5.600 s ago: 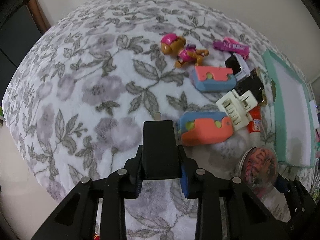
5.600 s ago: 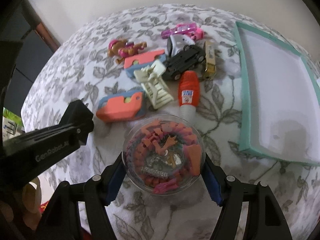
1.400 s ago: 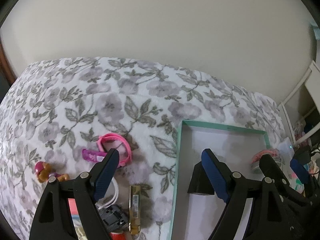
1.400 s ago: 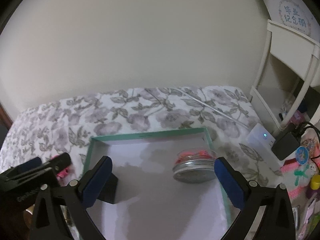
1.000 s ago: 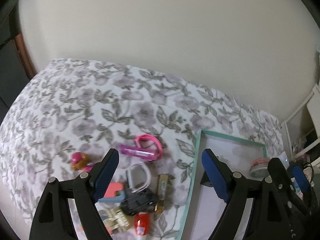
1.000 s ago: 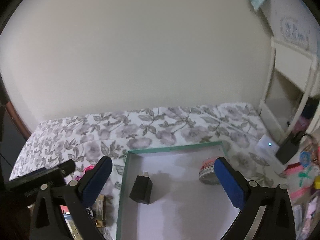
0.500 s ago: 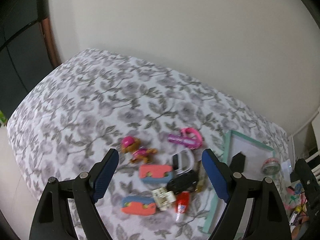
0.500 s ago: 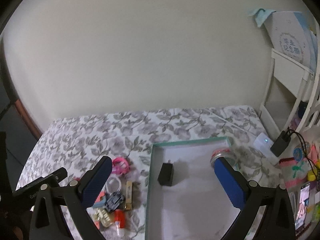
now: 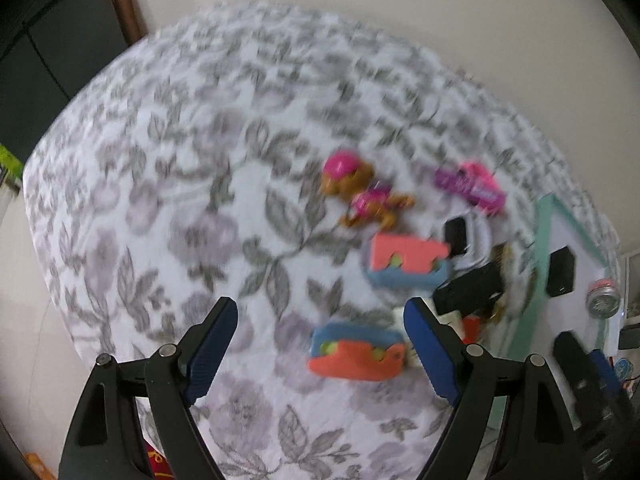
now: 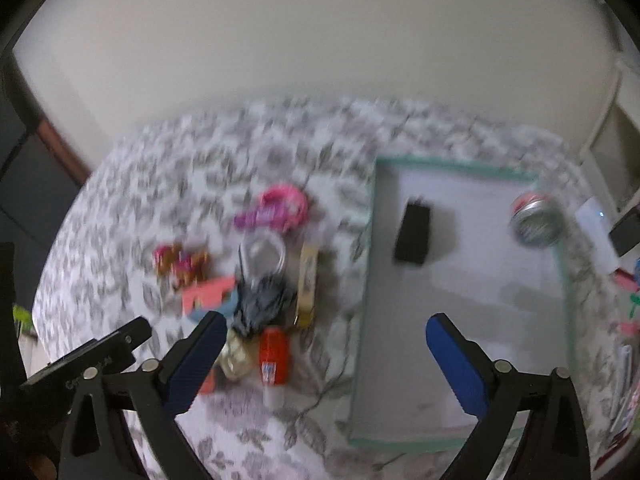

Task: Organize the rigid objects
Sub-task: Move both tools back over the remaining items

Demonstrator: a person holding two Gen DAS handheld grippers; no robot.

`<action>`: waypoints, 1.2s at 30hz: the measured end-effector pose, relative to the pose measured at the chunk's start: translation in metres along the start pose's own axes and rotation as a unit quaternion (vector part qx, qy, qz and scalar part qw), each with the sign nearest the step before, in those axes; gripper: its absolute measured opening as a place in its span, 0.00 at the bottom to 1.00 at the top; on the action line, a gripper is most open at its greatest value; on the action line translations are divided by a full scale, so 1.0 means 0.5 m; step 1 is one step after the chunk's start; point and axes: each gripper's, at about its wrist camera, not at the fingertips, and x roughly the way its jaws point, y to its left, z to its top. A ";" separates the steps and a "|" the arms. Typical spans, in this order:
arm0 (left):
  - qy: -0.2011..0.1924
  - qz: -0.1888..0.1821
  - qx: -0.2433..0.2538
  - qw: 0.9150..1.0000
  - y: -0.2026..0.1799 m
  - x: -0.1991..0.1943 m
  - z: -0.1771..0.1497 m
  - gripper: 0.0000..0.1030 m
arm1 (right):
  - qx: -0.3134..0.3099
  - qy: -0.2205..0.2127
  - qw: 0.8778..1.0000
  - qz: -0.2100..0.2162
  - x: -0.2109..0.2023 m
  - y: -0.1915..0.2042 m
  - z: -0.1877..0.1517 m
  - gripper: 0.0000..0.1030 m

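A: Since the first frames, the black block [image 10: 414, 236] and the round clear tub [image 10: 536, 222] have gone from the jaws into the teal-rimmed tray [image 10: 456, 166]. Both grippers came away from the tray, and each view now tips down onto the floral bed cover [image 9: 168, 184].

B: Where does the block lie now?

A: On the tray floor near its left wall, far ahead of the right gripper [image 10: 322, 360]. The tub sits at the tray's far right corner. The two are well apart.

B: And the loose things?

A: Still heaped on the cover just left of the tray. In the left wrist view an orange and blue toy [image 9: 356, 350] lies between the tips of the left gripper [image 9: 322, 346], nearer the right-hand jaw; whether that jaw touches it the blur hides. Beyond it lie a second orange and blue toy [image 9: 406, 264], a brown dog figure with a pink hat [image 9: 360, 192] and a pink and purple piece [image 9: 472, 186].

B: The jaws?

A: Both pairs stand wide apart, clamping nothing. In the right wrist view a red bottle [image 10: 274, 354] and a dark toy car [image 10: 262, 296] lie ahead of the left-hand jaw, and the tray's near floor sits ahead of the other.
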 end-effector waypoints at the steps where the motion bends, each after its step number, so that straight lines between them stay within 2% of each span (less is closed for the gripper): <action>1: 0.012 -0.001 -0.001 1.000 0.003 0.013 -0.004 0.83 | -0.007 0.014 1.000 0.000 0.018 0.008 -0.009 0.96; 6: 0.061 -0.008 -0.015 0.998 0.021 0.061 -0.028 0.83 | -0.024 0.075 0.997 -0.004 0.092 0.028 -0.046 0.93; 9: 0.069 -0.018 -0.026 0.997 0.030 0.066 -0.034 0.83 | -0.030 0.090 0.995 0.004 0.111 0.037 -0.059 0.93; 14: 0.066 -0.012 -0.014 0.998 0.023 0.065 -0.036 0.83 | -0.050 0.093 0.994 -0.009 0.117 0.052 -0.068 0.92; 16: 0.064 -0.013 -0.013 0.998 0.020 0.063 -0.034 0.83 | -0.050 0.087 0.995 -0.001 0.108 0.054 -0.068 0.85; 20: 0.061 -0.018 0.000 0.998 0.007 0.058 -0.019 0.83 | -0.063 0.079 0.995 0.008 0.098 0.067 -0.060 0.83; 25: 0.069 -0.024 0.021 0.997 -0.029 0.067 -0.017 0.83 | -0.075 0.103 0.992 0.003 0.129 0.074 -0.069 0.77; 31: 0.077 -0.021 0.042 0.996 -0.069 0.088 -0.024 0.83 | -0.071 0.107 0.992 0.012 0.135 0.067 -0.068 0.74; 36: 0.072 -0.004 0.066 0.995 -0.094 0.083 -0.031 0.83 | -0.081 0.118 0.990 0.010 0.140 0.068 -0.075 0.74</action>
